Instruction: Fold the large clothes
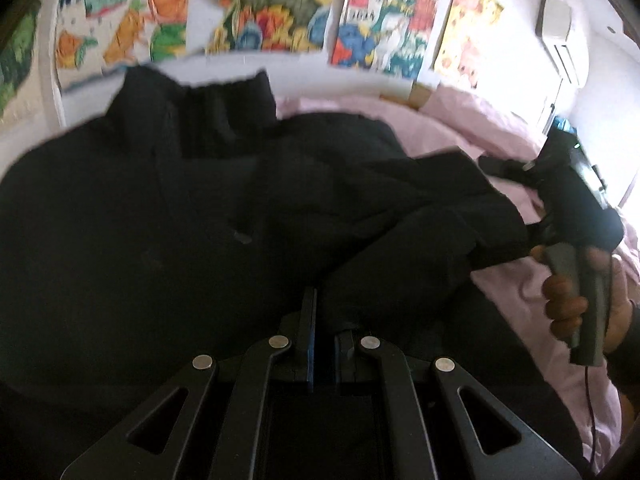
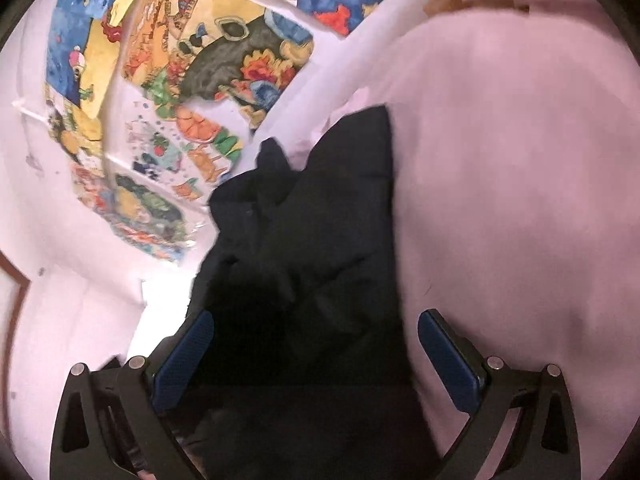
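The left gripper clamps the black garment. The right gripper gapes empty over its edge. Lay the fold flat on the pink bedsheet, square to the collar.

Garment spread on bed sheet, collar end toward wall posters. Left gripper at garment's near edge, fabric fold pinched between its fingers. Right gripper right of garment, over sheet, fingers apart, hand behind it. Air conditioner high on right wall.
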Available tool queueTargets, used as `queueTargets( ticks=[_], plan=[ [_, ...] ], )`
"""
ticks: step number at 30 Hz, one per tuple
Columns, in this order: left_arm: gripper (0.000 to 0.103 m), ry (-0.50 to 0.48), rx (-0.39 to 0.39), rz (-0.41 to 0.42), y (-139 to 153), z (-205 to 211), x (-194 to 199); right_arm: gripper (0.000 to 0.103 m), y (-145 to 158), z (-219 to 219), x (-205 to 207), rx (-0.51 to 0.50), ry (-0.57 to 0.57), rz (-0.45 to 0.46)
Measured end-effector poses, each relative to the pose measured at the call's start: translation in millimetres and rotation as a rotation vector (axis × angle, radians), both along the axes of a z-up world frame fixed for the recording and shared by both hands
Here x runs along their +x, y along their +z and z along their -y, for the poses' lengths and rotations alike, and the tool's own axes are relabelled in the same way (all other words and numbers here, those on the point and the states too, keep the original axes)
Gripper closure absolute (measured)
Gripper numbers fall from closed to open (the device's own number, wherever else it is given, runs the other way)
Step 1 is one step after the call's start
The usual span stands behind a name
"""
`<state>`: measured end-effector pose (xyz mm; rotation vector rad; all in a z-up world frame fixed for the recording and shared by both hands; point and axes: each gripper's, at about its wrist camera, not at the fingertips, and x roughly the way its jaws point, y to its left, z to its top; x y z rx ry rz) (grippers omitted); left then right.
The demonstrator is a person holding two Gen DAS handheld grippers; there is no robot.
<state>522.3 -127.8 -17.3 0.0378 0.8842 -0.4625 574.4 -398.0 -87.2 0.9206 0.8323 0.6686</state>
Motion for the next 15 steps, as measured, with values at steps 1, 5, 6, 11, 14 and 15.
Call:
queueTargets(
  ticks=[1,5,6,11,14,15],
  plan=[
    [0.098,-0.004,-0.002,-0.024,-4,-2,2,0.000,-2,1,-1,0.016,0.009,0.001],
    [0.096,-0.012,-0.012,-0.062,-6,-6,-3,0.000,-4,0,-2,0.063,0.034,0.009],
    [0.095,-0.017,-0.012,-0.068,-5,-7,-4,0.000,-3,-2,-2,0.048,0.041,0.010],
    [0.088,-0.056,0.019,-0.054,-4,-6,-11,0.000,-1,-15,-8,-0.048,0.051,0.023],
    [0.076,-0.067,0.046,-0.032,-5,-2,-16,0.017,2,-27,-12,-0.128,0.063,0.028],
    [0.066,-0.073,0.050,-0.031,-4,-1,-18,0.025,1,-30,-13,-0.143,0.069,0.025]
  ],
)
